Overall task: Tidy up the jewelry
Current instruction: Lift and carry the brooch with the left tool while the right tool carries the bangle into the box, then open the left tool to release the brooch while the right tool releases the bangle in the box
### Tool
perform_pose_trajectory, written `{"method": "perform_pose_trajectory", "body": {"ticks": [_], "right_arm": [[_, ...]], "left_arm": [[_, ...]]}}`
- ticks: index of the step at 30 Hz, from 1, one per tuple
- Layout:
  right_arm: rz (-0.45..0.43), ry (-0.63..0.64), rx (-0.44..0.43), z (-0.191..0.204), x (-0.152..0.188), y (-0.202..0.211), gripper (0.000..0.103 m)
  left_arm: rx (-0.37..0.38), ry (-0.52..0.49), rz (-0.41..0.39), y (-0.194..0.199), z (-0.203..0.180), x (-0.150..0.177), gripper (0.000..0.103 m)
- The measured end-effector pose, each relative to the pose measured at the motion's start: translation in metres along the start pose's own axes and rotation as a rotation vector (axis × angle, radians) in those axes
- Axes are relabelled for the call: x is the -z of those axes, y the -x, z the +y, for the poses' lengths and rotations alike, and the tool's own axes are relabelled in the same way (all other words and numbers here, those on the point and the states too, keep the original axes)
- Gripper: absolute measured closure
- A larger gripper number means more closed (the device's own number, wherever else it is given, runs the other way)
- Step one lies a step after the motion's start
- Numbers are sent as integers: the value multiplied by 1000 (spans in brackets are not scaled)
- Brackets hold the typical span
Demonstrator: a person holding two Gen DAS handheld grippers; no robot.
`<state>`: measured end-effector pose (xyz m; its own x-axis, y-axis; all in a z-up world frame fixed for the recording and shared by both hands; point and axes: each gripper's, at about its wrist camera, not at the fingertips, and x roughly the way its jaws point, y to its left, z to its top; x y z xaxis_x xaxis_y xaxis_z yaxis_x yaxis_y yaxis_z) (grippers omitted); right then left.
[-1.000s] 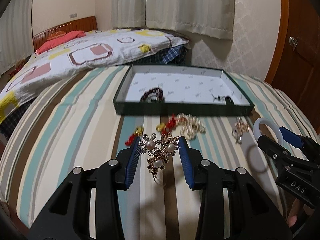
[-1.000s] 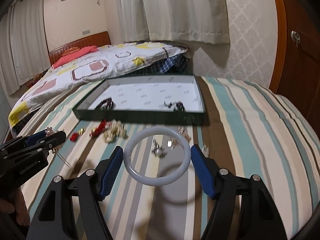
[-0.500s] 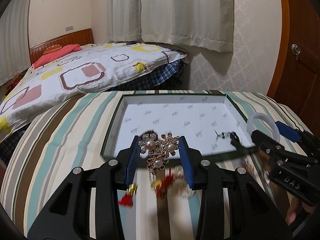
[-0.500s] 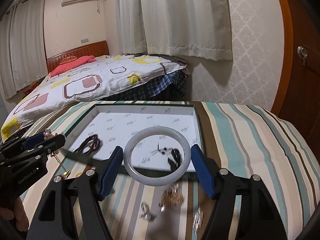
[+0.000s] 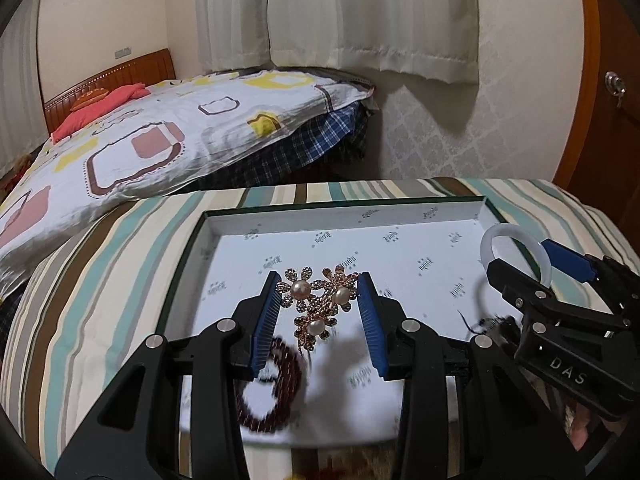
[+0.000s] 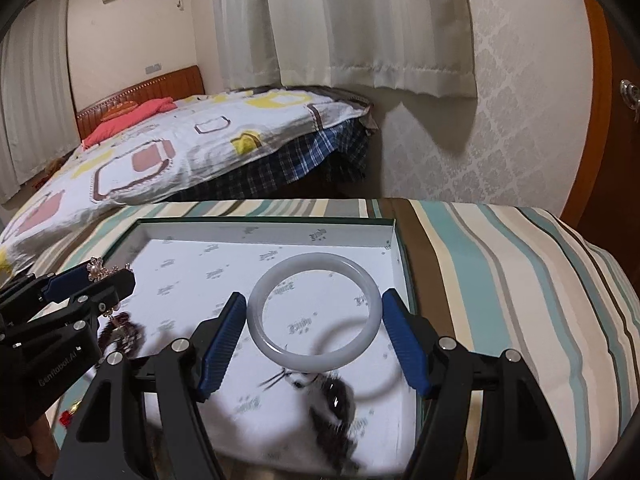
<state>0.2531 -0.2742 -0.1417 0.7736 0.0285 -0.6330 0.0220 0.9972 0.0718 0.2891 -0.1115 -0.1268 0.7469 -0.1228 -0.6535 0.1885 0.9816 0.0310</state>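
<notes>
Over the last second both pieces are being carried forward from above the loose jewelry on the striped bed [image 5: 100, 280] to above the box [image 5: 400, 210], so the transfer is judged to be nearing its release stage, with lowering and opening still to be done. Nearest the box's front edge, the left gripper [image 5: 318, 306] is being held over the near-left part of the box, its fingers [image 5: 266, 312] being kept narrowed on the pearl flower brooch [image 5: 318, 300], whose fine chain is dangling toward the box floor. Directly beneath it, a dark red beaded bracelet [image 5: 268, 388] is lying inside the box, blurred. The right gripper [image 6: 314, 320] is being held over the near-right part of the box, opened fairly wide and clamped across the pale jade bangle [image 6: 314, 312], which is being kept level and clear of the floor. Below the bangle a dark, blurred piece [image 6: 332, 396] is lying in the box; its kind cannot be told. Both grippers are being pointed toward the box's far wall, tilted slightly downward.
</notes>
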Motion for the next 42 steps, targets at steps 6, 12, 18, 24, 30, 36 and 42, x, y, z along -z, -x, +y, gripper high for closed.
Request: {"method": "perform_pose_trajectory", "body": {"ticks": [6, 12, 18, 24, 30, 36, 42], "right_arm": [[62, 5, 9, -6, -3, -26, 35], [109, 10, 15, -6, -1, -40, 35], [144, 17, 26, -6, 3, -48, 35], [159, 26, 34, -6, 3, -51, 35], [174, 41, 36, -3, 4, -54, 35], [164, 35, 26, -4, 5, -53, 32], [151, 33, 17, -3, 5, -52, 31]], "left_arm": [[-5, 10, 48, -31, 1, -10, 65], [-9, 2, 97, -51, 0, -12, 65], [-18, 8, 162, -66, 1, -8, 65], [-16, 4, 182, -70, 3, -3, 64], [-11, -4, 182, -70, 2, -4, 63], [10, 1, 167, -66, 4, -4, 53], [25, 14, 153, -63, 10, -4, 49]]}}
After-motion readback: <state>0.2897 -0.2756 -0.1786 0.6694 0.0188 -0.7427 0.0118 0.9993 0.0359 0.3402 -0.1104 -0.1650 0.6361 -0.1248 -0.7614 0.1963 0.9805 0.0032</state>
